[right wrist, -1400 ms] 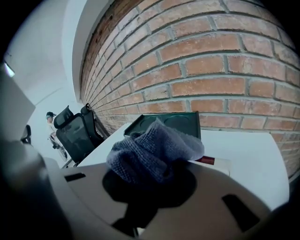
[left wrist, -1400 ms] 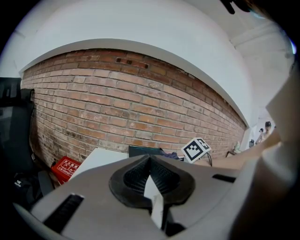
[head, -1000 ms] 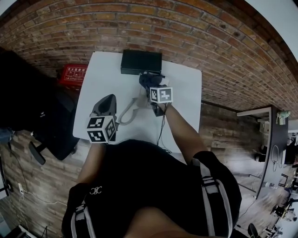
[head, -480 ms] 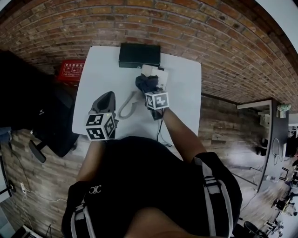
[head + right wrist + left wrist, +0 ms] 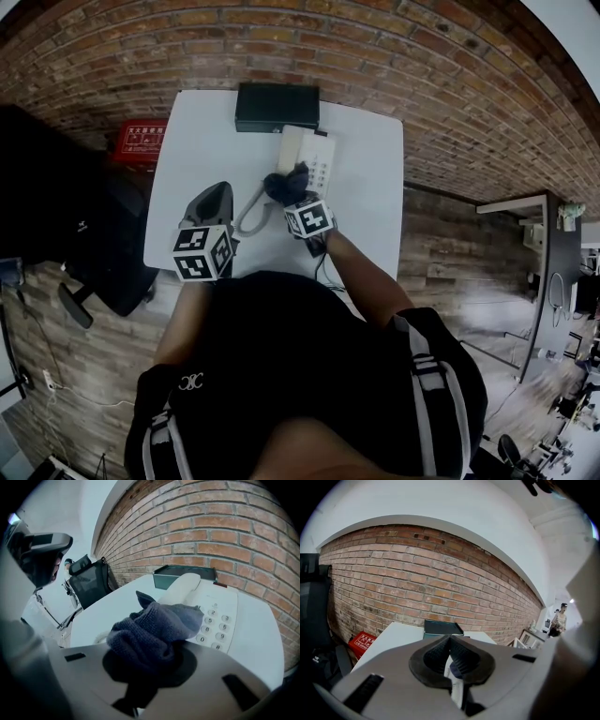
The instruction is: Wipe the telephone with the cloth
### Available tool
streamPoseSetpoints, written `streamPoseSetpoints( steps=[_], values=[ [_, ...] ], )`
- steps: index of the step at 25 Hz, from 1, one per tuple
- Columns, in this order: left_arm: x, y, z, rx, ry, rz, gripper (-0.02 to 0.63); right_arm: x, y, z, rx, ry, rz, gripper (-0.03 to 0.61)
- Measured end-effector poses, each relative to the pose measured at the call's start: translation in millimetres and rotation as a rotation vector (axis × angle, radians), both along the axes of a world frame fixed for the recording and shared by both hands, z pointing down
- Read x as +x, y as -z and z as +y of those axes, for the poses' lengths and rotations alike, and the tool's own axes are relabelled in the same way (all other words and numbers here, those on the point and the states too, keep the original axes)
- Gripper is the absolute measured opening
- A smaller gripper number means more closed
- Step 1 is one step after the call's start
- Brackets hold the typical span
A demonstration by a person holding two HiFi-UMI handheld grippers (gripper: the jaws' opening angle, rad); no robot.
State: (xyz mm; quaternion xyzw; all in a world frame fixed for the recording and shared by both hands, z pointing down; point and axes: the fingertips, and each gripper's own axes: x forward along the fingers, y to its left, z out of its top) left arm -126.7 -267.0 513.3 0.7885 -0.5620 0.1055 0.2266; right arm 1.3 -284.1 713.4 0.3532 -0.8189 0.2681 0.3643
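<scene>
The white telephone [image 5: 315, 156] lies on the white table [image 5: 187, 159], its handset [image 5: 183, 588] on the cradle and its keypad [image 5: 213, 620] showing. My right gripper [image 5: 289, 197] is shut on the dark blue cloth [image 5: 154, 625], which is bunched over the jaws. The cloth [image 5: 283, 183] rests against the near end of the telephone. My left gripper [image 5: 219, 195] hovers left of the coiled cord [image 5: 251, 217], apart from the phone, with its pads [image 5: 461, 656] closed and nothing held.
A black box [image 5: 277, 107] stands at the table's far edge against the brick wall. A red crate [image 5: 141, 142] sits on the floor at the left, by a black chair [image 5: 103, 253]. A cable [image 5: 323, 267] hangs over the table's near edge.
My right gripper has pulled the cloth back toward me along the telephone, uncovering the handset and keypad. The left gripper has stayed where it was.
</scene>
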Motion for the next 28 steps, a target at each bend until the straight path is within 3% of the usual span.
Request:
streamPoseSetpoints(
  steps=[11, 21, 28],
  values=[
    [-0.3, -3.7, -0.2, -0.008, 0.006, -0.007, -0.008, 48.5, -18.1, -5.4, -0.021, -0.092, 0.098, 0.049],
    [3.3, -5.4, -2.3, -0.012, 0.002, -0.013, -0.008, 50.8, -8.5, -43.6, 0.001, -0.083, 0.12, 0.049],
    [-3.5, -5.7, -8.8, -0.012, 0.018, -0.003, -0.008, 53.0, 7.4, -74.6, 0.081, -0.125, 0.133, 0.049]
  ],
)
